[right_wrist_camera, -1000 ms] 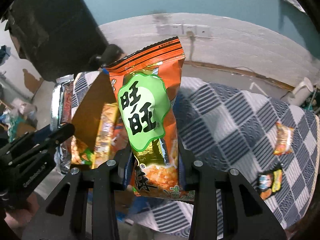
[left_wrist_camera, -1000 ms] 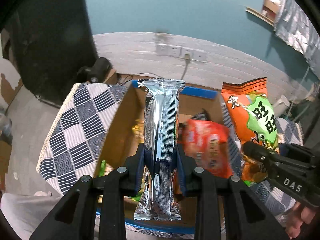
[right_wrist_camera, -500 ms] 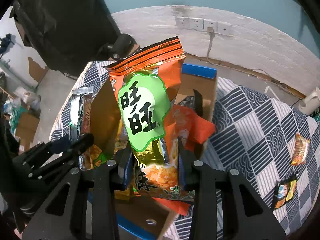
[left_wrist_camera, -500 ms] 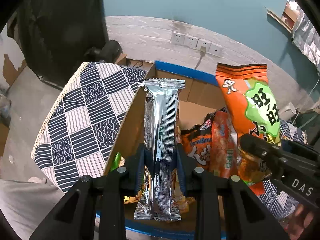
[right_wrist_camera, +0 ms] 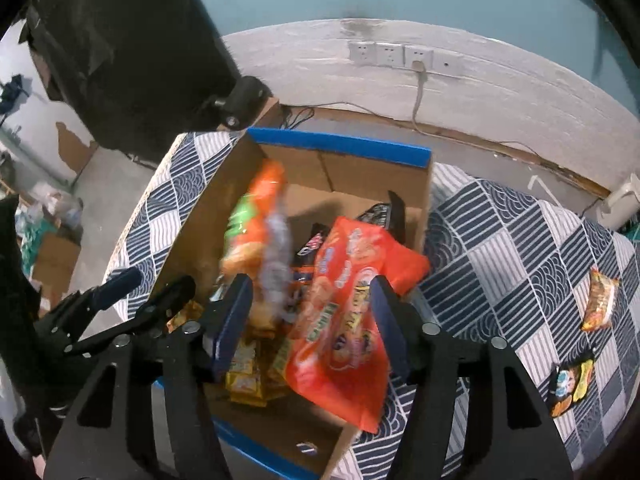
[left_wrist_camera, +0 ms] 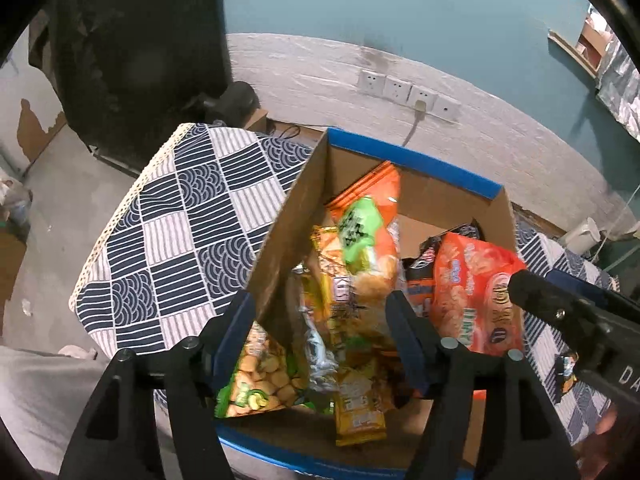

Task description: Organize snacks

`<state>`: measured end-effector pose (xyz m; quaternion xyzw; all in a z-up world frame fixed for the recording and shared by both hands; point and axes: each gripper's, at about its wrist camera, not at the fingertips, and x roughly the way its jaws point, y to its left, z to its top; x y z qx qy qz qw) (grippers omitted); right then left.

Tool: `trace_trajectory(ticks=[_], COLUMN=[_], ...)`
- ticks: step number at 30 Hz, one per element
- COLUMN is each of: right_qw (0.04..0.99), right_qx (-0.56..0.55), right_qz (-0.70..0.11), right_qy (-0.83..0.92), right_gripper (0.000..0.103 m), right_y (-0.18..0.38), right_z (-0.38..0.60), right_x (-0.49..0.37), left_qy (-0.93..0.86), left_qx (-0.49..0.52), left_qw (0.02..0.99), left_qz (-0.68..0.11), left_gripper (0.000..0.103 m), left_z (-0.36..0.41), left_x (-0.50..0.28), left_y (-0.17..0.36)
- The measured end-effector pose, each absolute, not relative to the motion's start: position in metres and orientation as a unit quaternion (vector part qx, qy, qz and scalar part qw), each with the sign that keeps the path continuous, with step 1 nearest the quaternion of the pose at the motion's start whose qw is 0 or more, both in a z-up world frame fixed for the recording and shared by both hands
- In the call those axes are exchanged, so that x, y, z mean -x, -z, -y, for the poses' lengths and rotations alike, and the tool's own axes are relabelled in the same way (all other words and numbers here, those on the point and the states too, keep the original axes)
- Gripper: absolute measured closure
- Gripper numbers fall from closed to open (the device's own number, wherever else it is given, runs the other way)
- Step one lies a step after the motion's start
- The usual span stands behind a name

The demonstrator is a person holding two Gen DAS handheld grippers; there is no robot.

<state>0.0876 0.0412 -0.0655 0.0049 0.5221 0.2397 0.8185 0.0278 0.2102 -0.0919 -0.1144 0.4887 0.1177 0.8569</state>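
An open cardboard box with a blue rim (left_wrist_camera: 420, 164) (right_wrist_camera: 340, 144) stands on the patterned cloth and holds several snack bags. My left gripper (left_wrist_camera: 318, 320) hangs over its near left corner, jaws opening, and its pads touch nothing. The orange-and-green bag (left_wrist_camera: 360, 240) (right_wrist_camera: 252, 224) is blurred as it drops into the box along the left wall. A silver packet (right_wrist_camera: 276, 256) falls beside it. My right gripper (right_wrist_camera: 310, 292) is also opening with nothing between its pads, above a red-orange bag (right_wrist_camera: 352, 304) (left_wrist_camera: 476, 292). Each view shows the other gripper at its edge.
Yellow packets (left_wrist_camera: 356, 400) and a green biscuit bag (left_wrist_camera: 260, 376) lie low in the box. Two loose snack packets (right_wrist_camera: 600, 300) (right_wrist_camera: 568, 384) rest on the checked cloth (right_wrist_camera: 520, 260) at the right. A dark bulky object (left_wrist_camera: 132, 60) stands behind the table's left corner.
Both grippers have opened. The silver packet has left the left jaws and the orange-and-green bag the right jaws, and both are dropping into the box.
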Motion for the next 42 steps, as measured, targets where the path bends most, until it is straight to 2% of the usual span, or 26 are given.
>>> trace_trajectory(ticks=[3, 6, 11, 21, 34, 37, 42], right_qw=[0.824, 0.834, 0.846, 0.865, 0.87, 0.871, 0.865], right_qx=[-0.005, 0.001, 0.011, 0.024, -0.009, -0.013, -0.017], right_qz=[-0.516, -0.506, -0.494, -0.472, -0.478, -0.481, -0.495], right_qy=[-0.233, -0.22, -0.203, -0.167, -0.116, -0.104, -0.076], right_gripper=[0.04, 0.033, 0.033, 0.03, 0.03, 0.023, 0.022], right_y=[0.06, 0.054, 0.045, 0.034, 0.041, 0.044, 0.061], right_z=[-0.031, -0.02, 0.001, 0.057, 0.145, 0.164, 0.201], right_x=[-0.087, -0.084, -0.078, -0.066, -0.061, -0.062, -0.07], left_qy=[-0.109, -0.103, -0.092, -0.05, -0.008, 0.001, 0.012], left_qx=[0.106, 0.091, 0.073, 0.051, 0.013, 0.005, 0.002], left_qw=[0.859, 0.863, 0.872, 0.877, 0.871, 0.868, 0.859], left_qz=[-0.488, -0.485, -0.476, -0.475, -0.491, -0.497, -0.511], left_gripper=[0.033, 0.032, 0.029, 0.028, 0.027, 0.025, 0.024], left_z=[-0.2, -0.186, -0.164, -0.108, -0.029, -0.014, 0.012], left_x=[-0.029, -0.03, -0.03, -0.038, -0.05, -0.054, -0.067], left_y=[0.089, 0.084, 0.073, 0.06, 0.063, 0.067, 0.078])
